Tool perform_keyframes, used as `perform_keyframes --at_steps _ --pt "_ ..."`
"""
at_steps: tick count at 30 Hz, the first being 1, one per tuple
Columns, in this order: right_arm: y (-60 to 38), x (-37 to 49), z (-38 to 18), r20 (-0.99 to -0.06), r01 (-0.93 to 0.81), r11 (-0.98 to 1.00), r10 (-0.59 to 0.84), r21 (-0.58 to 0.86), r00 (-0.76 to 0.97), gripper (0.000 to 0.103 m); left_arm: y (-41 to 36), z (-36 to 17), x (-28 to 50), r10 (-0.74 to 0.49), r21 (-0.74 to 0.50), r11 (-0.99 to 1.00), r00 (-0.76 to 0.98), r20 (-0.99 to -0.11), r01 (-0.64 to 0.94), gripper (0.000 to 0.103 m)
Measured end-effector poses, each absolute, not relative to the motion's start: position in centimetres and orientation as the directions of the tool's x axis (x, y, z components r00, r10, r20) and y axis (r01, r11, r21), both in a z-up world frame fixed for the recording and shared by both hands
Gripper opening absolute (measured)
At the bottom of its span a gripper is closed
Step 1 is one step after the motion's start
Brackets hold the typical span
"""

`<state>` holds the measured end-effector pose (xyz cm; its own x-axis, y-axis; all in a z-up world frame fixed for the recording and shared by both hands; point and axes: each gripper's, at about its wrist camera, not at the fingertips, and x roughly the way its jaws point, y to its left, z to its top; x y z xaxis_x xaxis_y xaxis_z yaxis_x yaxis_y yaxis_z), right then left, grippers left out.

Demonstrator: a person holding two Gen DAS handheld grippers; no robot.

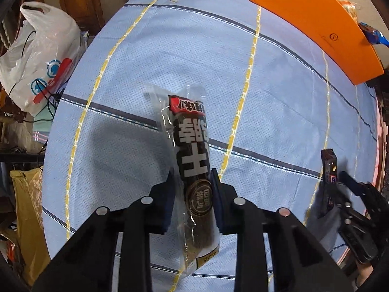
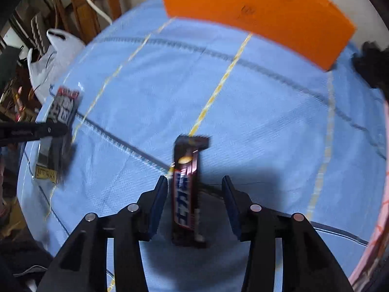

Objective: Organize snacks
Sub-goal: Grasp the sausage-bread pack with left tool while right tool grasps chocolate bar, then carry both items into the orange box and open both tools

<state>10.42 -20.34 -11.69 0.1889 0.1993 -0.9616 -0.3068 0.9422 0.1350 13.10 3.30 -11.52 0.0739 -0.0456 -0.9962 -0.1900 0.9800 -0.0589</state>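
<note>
Left tool clamps sausage pack; right tool parted around chocolate bar; orange box holds snacks.

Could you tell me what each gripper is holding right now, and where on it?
Left gripper clamps the sausage packet near its lower middle. Right gripper holds nothing; the chocolate bar sits between open jaws.

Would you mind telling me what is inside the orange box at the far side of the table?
Over the orange box wall, only a blue snack packet and some crinkled clear wrappers peek out; the wall hides everything lower down.
</note>
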Motion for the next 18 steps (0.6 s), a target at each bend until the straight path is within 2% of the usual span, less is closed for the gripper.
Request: perform_keyframes --at_steps 2,3,12,18 --pt "-19.3 10.3 -12.0 -0.965 -0.341 0.938 0.138 0.055 0.224 0.040 2.8 -11.8 13.0 -0.050 -0.061 0.983 0.071 -0.996 -0.172 0.026" --pt "-19.0 10.3 -11.8 -0.965 -0.343 0.939 0.119 0.033 0.232 0.018 2.7 -12.0 13.0 -0.055 -0.066 0.984 0.068 -0.996 -0.166 0.026" --pt "-22.8 11.0 -5.6 -0.907 -0.220 0.965 0.216 0.142 0.360 0.017 0.0 -7.4 14.0 -0.109 -0.122 0.990 0.156 -0.982 -0.076 0.025" --pt "-25.5 14.1 1.0 -0.831 -0.202 0.963 0.256 0.177 0.494 0.017 -1.4 -2.3 18.9 -0.133 -0.130 0.991 0.258 -0.957 0.029 0.025"
